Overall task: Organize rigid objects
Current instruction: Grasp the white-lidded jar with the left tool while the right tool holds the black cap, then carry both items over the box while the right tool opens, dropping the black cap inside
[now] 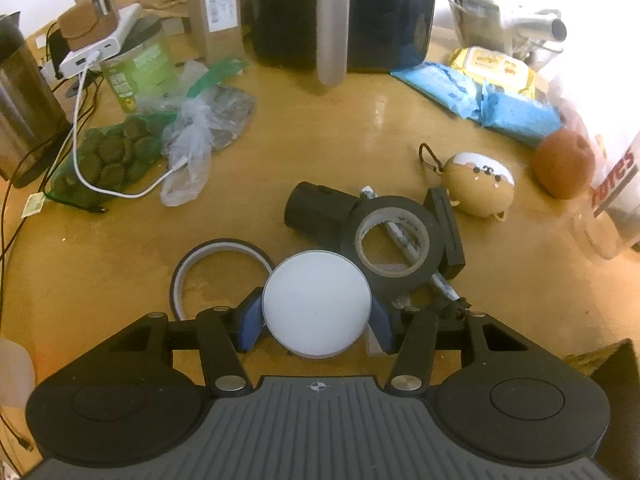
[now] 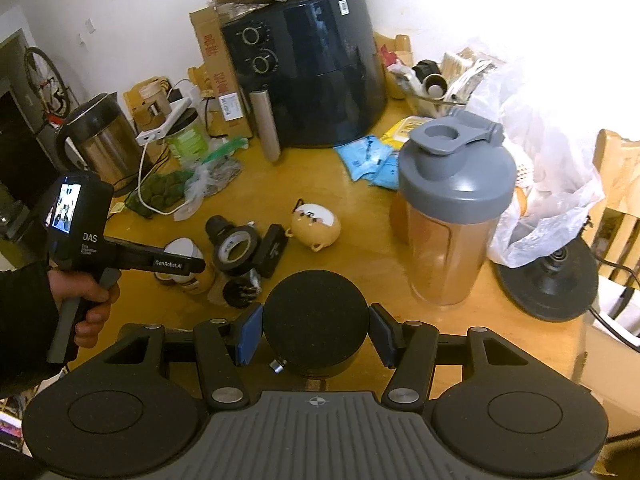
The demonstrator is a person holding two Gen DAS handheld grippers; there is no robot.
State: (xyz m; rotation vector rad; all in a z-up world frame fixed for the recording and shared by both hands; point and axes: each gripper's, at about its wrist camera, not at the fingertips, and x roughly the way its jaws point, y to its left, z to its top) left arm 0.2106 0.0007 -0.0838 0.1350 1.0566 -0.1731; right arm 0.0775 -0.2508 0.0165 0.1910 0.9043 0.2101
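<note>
Left wrist view: my left gripper [image 1: 316,316] pinches a white puck [image 1: 316,303] on the wooden table [image 1: 120,248], its blue pads against both sides, beside a black tape roll [image 1: 394,236]. Right wrist view: my right gripper [image 2: 316,334] clamps a black cylinder [image 2: 316,320] near the shaker bottle [image 2: 452,216].

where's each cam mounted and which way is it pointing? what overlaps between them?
Left wrist: sits on the left tongs, pointing steeply down at the table; blue pads flank a white round puck; no hand shows.
Right wrist: sits on the right tongs, angled down across the table; pads flank a black round speaker; the left hand with its handle shows.
Shared: black tape roll, dog-face case, air fryer.
</note>
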